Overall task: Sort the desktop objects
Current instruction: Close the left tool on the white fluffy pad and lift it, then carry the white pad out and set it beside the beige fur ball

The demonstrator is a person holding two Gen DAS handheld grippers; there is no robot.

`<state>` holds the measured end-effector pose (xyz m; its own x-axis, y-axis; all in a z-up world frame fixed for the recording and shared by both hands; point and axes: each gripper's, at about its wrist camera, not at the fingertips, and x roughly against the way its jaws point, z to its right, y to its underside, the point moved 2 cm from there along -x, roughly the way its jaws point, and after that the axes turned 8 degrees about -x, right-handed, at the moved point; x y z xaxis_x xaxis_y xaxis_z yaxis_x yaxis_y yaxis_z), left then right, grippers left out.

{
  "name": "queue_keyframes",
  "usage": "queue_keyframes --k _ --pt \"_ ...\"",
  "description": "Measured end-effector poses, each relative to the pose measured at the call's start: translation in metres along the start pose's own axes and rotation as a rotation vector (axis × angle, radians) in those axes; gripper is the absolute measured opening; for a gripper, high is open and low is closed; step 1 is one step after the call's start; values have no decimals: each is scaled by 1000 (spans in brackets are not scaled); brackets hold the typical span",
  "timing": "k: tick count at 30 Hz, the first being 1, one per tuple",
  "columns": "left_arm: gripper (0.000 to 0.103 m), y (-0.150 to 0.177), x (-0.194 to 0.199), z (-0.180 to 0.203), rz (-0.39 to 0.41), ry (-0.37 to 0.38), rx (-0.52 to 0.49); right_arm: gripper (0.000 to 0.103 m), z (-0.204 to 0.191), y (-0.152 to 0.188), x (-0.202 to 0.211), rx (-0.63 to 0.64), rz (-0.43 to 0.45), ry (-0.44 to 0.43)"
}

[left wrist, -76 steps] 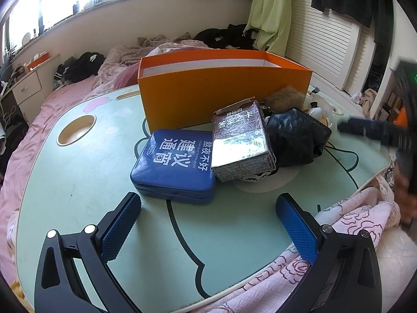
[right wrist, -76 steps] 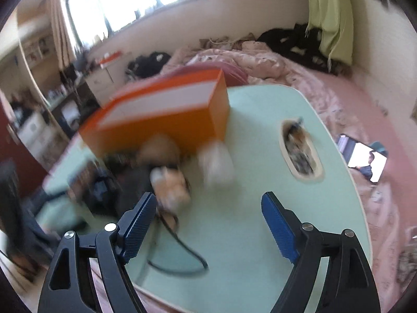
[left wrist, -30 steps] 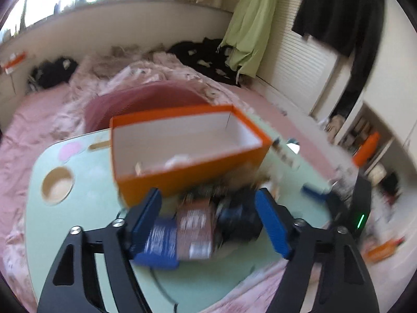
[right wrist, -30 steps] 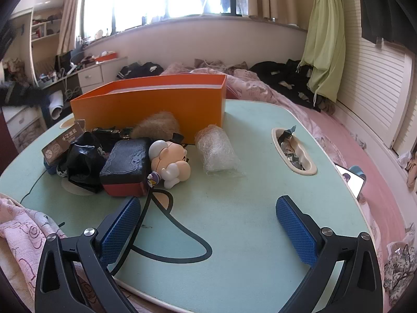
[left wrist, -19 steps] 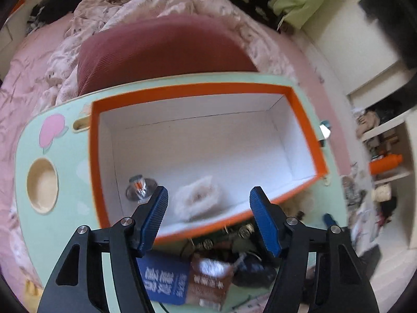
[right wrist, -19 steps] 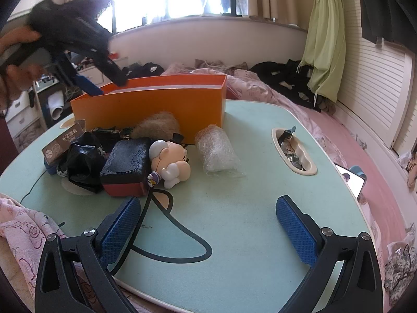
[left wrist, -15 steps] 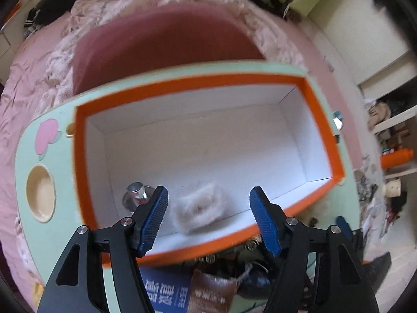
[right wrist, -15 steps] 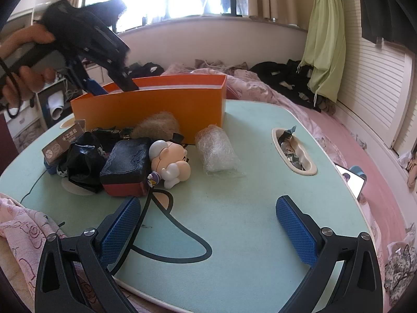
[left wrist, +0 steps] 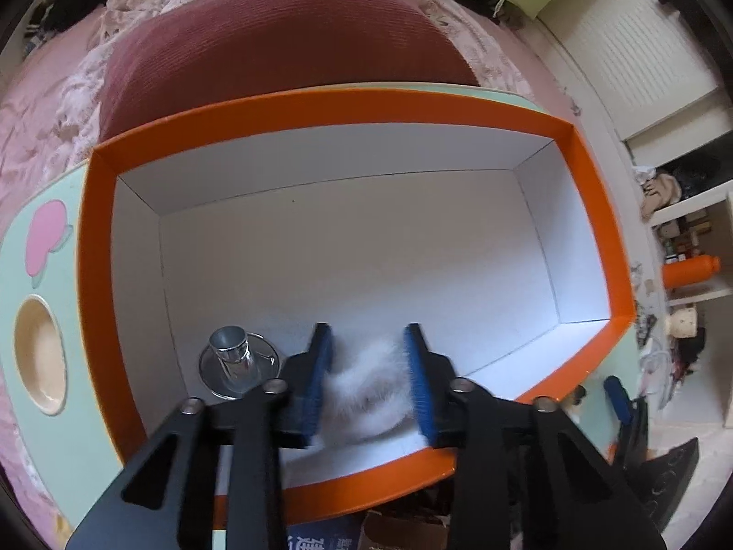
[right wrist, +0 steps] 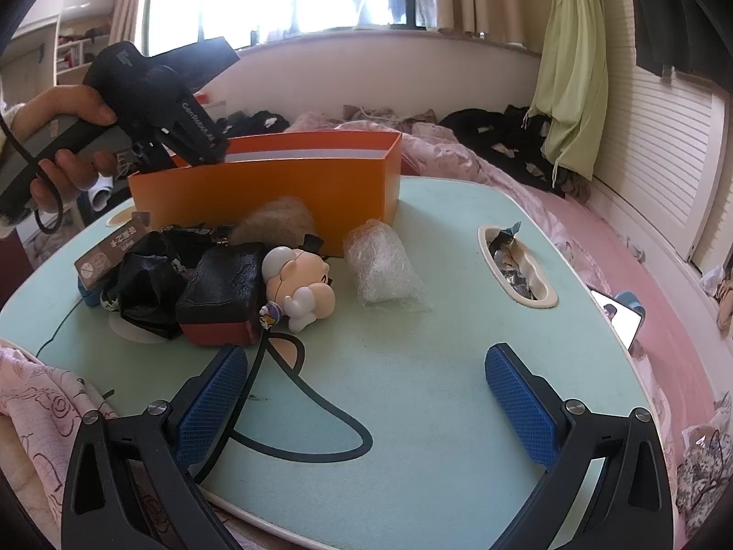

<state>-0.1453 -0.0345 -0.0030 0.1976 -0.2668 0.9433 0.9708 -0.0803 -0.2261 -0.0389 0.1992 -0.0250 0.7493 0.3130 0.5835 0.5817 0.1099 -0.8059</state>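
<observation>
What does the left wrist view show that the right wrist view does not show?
Only the left wrist view shows the inside of the orange box: a white fluffy ball between the closing left gripper and a small metal piece beside it. Only the right wrist view shows the open right gripper, the toy figure and the bubble wrap. Both show the box and the green table.
</observation>
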Motion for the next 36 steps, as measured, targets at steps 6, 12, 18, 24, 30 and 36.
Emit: queue_keyframes --k 6,12,18,24,30,36 --pt "17 6 8 -1 40 15 -18 103 1 0 0 -1 0 0" --pt "16 6 26 -1 103 63 -25 103 1 0 0 0 0 0" --pt "14 0 77 14 218 125 -68 103 2 0 0 -1 0 0" --pt "12 5 108 46 308 178 -127 103 1 0 0 -1 0 0" --pt "12 22 97 67 303 153 -189 103 2 0 0 -1 1 0" --pt "38 35 103 67 408 87 -187 103 2 0 0 -1 1 0"
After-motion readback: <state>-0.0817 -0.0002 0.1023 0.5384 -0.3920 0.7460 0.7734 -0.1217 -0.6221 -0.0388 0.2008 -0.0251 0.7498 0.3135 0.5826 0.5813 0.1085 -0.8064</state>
